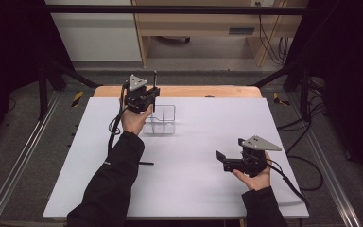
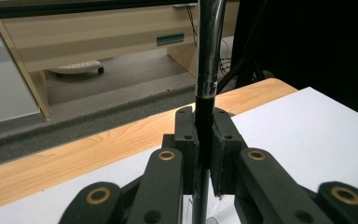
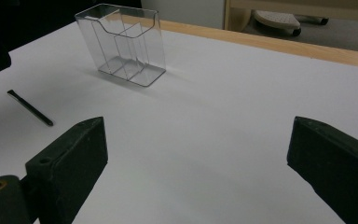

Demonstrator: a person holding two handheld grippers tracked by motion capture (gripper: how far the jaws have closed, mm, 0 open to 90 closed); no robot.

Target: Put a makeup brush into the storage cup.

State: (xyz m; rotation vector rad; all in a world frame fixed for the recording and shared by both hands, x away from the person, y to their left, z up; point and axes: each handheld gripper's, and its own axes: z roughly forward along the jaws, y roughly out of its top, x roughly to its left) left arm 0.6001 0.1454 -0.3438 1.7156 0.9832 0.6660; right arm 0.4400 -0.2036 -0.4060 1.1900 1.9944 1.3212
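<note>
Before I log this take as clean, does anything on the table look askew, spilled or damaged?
Nothing looks spilled or damaged. The clear organizer stands upright and empty on the white board. One black pen lies loose on the board beside it, while the left tongs hold another black pen upright. The right tongs are open.

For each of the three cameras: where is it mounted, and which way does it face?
High view: above the near side, looking forward and down on the white table; forearms and both hands show.
Left gripper view: on the left gripper, looking across the far edge; jaws clamp an upright black pen.
Right gripper view: on the right gripper, low over the table; jaws wide apart.
Shared by high and right views: clear organizer, loose pen.
</note>
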